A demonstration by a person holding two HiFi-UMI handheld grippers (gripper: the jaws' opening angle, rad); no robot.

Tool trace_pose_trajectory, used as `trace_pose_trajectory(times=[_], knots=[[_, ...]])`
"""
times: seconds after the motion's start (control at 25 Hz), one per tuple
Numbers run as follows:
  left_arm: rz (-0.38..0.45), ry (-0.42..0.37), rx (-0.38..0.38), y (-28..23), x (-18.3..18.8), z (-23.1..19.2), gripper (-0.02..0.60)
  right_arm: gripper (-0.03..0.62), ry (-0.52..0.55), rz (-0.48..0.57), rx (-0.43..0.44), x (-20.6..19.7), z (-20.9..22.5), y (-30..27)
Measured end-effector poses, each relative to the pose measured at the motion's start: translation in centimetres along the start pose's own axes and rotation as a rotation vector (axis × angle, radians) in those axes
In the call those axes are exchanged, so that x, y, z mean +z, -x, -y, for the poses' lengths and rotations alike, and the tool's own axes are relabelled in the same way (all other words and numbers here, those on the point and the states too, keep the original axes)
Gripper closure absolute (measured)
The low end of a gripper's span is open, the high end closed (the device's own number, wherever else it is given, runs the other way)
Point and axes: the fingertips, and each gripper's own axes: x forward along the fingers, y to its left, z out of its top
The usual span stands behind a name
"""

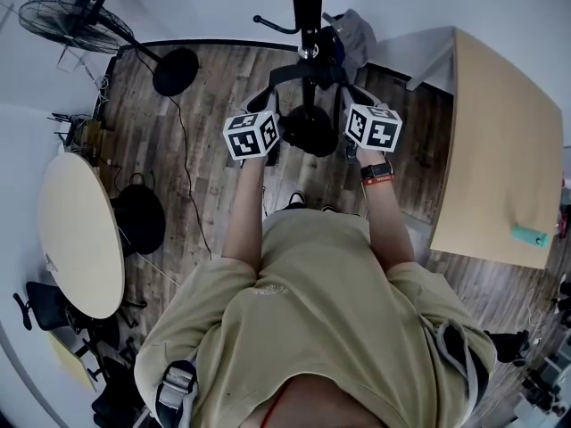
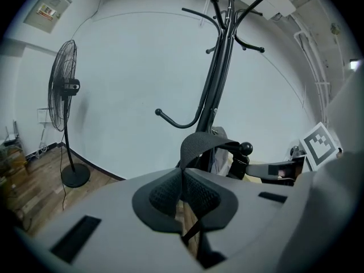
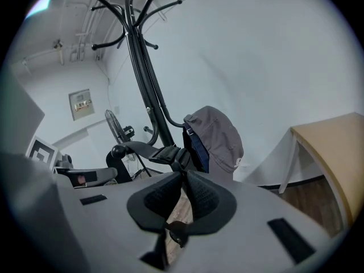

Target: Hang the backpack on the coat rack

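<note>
A black coat rack (image 2: 219,67) stands before me against the white wall; its pole (image 1: 306,7) rises toward the head camera. The black backpack (image 1: 309,128) hangs between the two grippers, close to the pole. My left gripper (image 2: 183,178) is shut on a black webbing strap (image 2: 202,144) that loops up toward a low ball-tipped hook (image 2: 245,148). My right gripper (image 3: 183,181) is shut on the other end of that strap (image 3: 145,148), by its buckle, and the same hook ball (image 3: 118,151) shows to its left. I cannot tell if the strap rests on the hook.
A grey garment (image 3: 215,138) hangs on the rack's far side. A standing fan (image 2: 63,98) is at the left, with its round base (image 1: 175,69) on the wood floor. A round table (image 1: 76,234) lies to my left and a wooden table (image 1: 504,141) to my right.
</note>
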Motion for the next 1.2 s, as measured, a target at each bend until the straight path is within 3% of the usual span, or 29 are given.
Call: trace_pose_trajectory(times=[0.2, 0.64, 0.8, 0.84, 1.2], knots=[[-0.044, 0.009, -0.004, -0.8, -1.9, 0.1, 0.557, 0.548, -0.041, -0.033, 0.038, -1.7, -0.3, -0.8], [-0.117, -0.004, -0.046, -2.2, -5.4, 2.1, 0.555, 0.548, -0.005, -0.116, 0.089, -4.6, -2.3, -2.4], [-0.133, -0.023, -0.07, -2.9, -6.4, 3.1, 0.555, 0.553, -0.019, -0.114, 0.113, -4.9, -2.7, -2.8], [-0.134, -0.029, -0.073, -3.1, -6.6, 3.4, 0.555, 0.579, -0.027, -0.108, 0.115, -4.8, -2.6, -2.8], [-0.135, -0.043, -0.108, -4.2, -7.5, 5.1, 0.546, 0.579, -0.002, -0.099, 0.114, -4.5, -2.3, -2.6]])
